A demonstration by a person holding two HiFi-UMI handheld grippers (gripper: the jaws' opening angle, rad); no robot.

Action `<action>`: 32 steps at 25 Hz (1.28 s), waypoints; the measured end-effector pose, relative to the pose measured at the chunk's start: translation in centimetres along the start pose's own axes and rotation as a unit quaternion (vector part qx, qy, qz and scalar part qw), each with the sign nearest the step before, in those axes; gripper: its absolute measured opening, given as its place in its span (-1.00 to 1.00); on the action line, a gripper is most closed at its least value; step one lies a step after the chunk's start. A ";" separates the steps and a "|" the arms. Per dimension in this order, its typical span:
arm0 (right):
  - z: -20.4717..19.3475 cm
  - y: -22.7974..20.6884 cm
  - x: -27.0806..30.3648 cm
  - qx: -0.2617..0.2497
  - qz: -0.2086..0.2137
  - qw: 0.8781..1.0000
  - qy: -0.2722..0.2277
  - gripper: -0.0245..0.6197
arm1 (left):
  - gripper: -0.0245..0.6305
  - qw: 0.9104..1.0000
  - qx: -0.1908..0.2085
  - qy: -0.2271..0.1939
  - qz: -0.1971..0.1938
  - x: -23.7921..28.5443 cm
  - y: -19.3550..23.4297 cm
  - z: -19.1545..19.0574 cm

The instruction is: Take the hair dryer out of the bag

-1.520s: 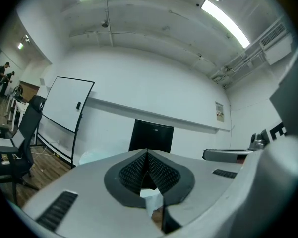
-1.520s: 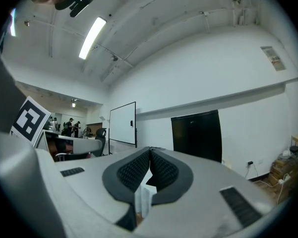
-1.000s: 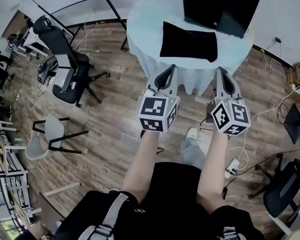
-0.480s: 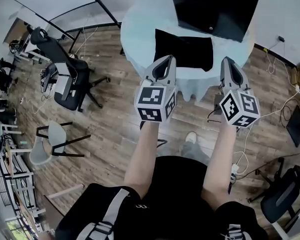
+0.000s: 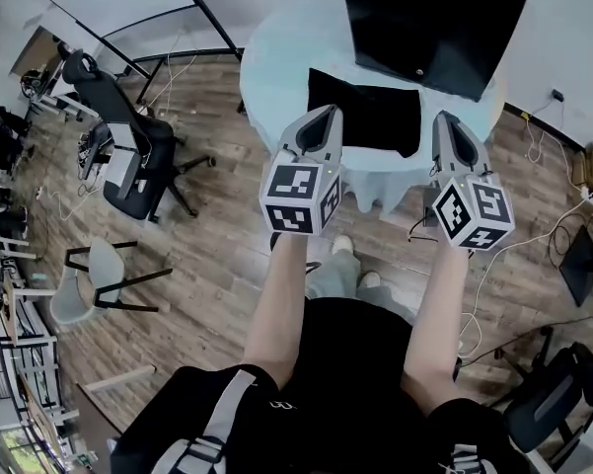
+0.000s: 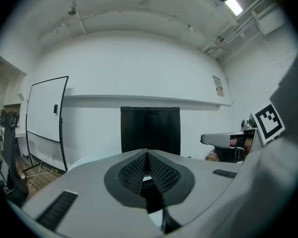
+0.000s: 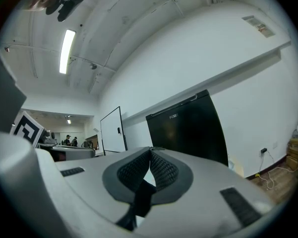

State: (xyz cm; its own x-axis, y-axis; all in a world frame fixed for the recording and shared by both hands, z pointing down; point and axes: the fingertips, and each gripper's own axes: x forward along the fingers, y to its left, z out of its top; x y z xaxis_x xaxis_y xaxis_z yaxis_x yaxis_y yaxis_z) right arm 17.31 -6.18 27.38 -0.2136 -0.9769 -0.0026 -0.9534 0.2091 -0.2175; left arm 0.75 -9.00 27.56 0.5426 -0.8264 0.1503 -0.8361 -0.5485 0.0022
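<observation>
Head view: bag flat on far table, hair dryer unseen — probably inside; left gripper, right gripper hover near it. Left gripper view: jaws together, empty. Right gripper view: same — approach step; next, open onto bag.

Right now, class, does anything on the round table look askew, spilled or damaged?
Nothing stands out. The black bag lies flat on the pale cloth of the table, and no spill or damage shows.
</observation>
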 end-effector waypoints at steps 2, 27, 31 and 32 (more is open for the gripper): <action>-0.3 -0.3 0.4 -0.002 0.001 1.000 0.006 -0.92 | -0.92 1.000 -0.006 0.006 0.001 0.6 0.5 -0.6; -9.6 -4.6 12.0 0.044 0.016 0.993 0.109 -0.92 | -0.77 0.979 0.094 0.160 -0.088 13.8 2.2 -10.9; -11.2 -5.1 13.9 0.054 0.011 0.991 0.122 -0.92 | -0.65 0.966 0.129 0.194 -0.112 15.3 2.4 -13.3; -11.5 -5.2 14.3 0.055 0.009 0.990 0.126 -0.92 | -0.57 0.962 0.136 0.203 -0.119 15.7 2.5 -13.8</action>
State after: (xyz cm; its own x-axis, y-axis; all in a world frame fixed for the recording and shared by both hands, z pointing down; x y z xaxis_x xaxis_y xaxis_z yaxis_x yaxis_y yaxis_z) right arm 16.77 -20.78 39.73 -0.2908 -0.9279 0.2333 -0.9225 0.2073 -0.3255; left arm 6.08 -21.56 43.55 0.5939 -0.5859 0.5514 -0.6098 -0.7749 -0.1666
